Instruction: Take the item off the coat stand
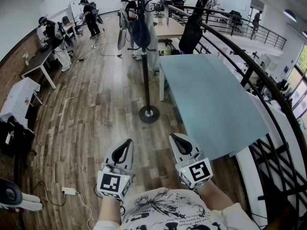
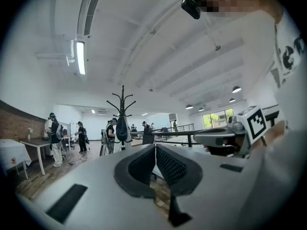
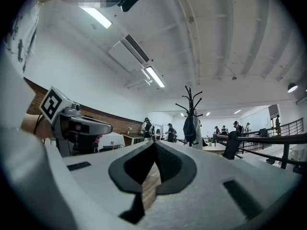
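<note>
A black coat stand [image 1: 145, 66] rises from a round base on the wood floor, ahead of me and left of a pale blue table. A dark bag-like item [image 1: 140, 32] hangs from its upper hooks, with a white garment [image 1: 153, 40] beside it. The left gripper view shows the stand [image 2: 123, 104] and dark item [image 2: 122, 128] far off, as does the right gripper view, with the stand [image 3: 192, 102] and item [image 3: 190, 126]. My left gripper [image 1: 127, 143] and right gripper [image 1: 176, 138] are held level near my body, side by side, well short of the stand. Both have jaws shut with nothing between them.
The pale blue table [image 1: 211, 99] stands to the right, with a black railing [image 1: 249, 71] beyond it. Several people work at the back of the room. A white-clothed table [image 1: 19, 97] and a desk [image 1: 41, 61] line the left wall. A power strip [image 1: 68, 191] lies on the floor.
</note>
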{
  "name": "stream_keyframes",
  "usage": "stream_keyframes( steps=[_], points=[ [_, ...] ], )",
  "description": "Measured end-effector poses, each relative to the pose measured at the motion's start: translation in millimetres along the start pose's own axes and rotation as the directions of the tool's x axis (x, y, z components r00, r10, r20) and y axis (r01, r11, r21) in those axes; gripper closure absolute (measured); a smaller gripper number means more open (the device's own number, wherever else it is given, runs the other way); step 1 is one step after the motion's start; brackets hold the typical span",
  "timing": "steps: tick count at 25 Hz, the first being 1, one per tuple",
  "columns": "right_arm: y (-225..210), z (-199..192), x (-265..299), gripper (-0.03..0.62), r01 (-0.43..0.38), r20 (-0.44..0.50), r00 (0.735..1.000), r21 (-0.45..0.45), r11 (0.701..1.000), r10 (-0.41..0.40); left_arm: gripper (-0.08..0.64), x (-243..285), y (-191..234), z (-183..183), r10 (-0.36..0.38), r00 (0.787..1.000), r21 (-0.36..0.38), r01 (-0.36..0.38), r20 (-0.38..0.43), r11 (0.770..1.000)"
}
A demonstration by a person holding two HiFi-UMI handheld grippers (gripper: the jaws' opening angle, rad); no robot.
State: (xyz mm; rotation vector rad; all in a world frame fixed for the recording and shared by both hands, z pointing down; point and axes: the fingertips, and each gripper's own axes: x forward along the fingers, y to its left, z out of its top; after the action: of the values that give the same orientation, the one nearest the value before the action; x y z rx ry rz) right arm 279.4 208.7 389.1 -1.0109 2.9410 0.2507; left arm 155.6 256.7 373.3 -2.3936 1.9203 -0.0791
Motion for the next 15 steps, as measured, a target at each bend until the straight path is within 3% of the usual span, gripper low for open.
stream_keyframes(
  steps=[15],
  points=[
    [-11, -9, 7, 0.6, -0.009, -0.005, 1.0, 0.059, 0.998, 0.009, 0.555, 11, 3, -9, 0.019, 1.0, -0.022, -0.02, -0.021, 1.0]
  ],
)
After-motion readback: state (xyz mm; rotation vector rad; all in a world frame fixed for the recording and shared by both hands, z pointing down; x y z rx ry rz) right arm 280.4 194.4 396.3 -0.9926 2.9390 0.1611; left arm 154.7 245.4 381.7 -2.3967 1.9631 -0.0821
